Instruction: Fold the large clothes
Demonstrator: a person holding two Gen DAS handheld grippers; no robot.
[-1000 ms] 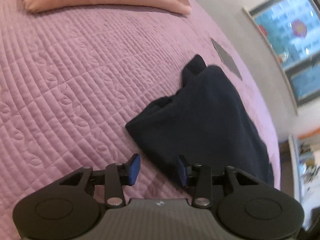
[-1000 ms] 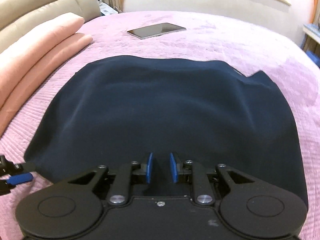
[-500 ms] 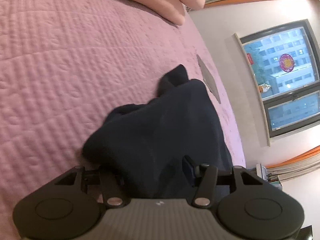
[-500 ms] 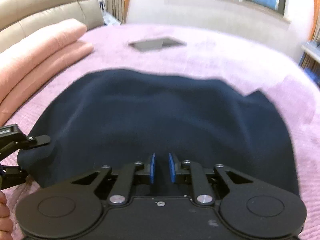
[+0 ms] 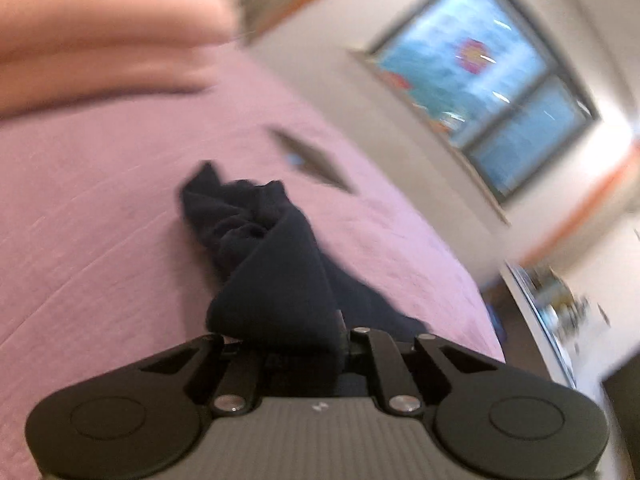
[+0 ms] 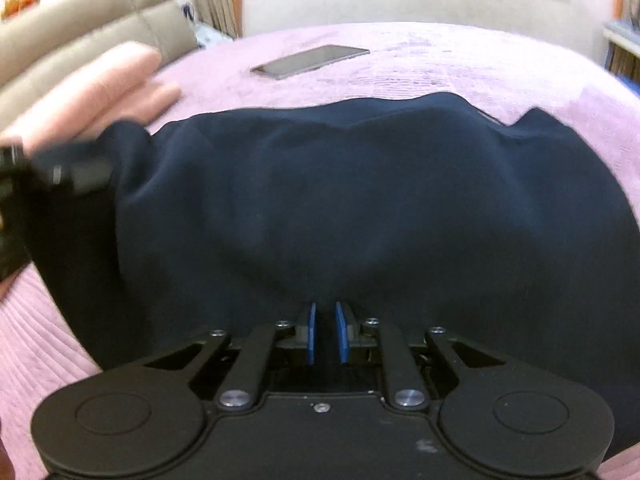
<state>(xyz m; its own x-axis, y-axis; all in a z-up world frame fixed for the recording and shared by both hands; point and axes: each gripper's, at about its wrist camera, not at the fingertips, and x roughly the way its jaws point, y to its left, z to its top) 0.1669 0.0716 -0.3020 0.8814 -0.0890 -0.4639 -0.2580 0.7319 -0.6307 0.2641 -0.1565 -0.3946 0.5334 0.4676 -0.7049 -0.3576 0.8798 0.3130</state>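
Note:
A dark navy garment (image 6: 360, 200) lies spread on the pink quilted bed (image 6: 460, 64). My right gripper (image 6: 325, 334) is shut on its near edge, the blue pads pinching cloth. My left gripper (image 5: 296, 340) is shut on the garment's left corner (image 5: 276, 280) and holds it lifted, so the cloth bunches and drapes over its fingers, hiding the pads. In the right wrist view the left gripper (image 6: 44, 184) shows at the far left, holding that raised corner.
A dark phone (image 6: 310, 62) lies on the bed beyond the garment and also shows in the left wrist view (image 5: 308, 156). Folded pink bedding (image 6: 92, 92) lies at the left by a beige headboard (image 6: 80, 36). A window (image 5: 480, 76) is in the far wall.
My left gripper has closed on the garment's left corner and lifted it up and inward, bunching the cloth. My right gripper stays shut on the near edge.

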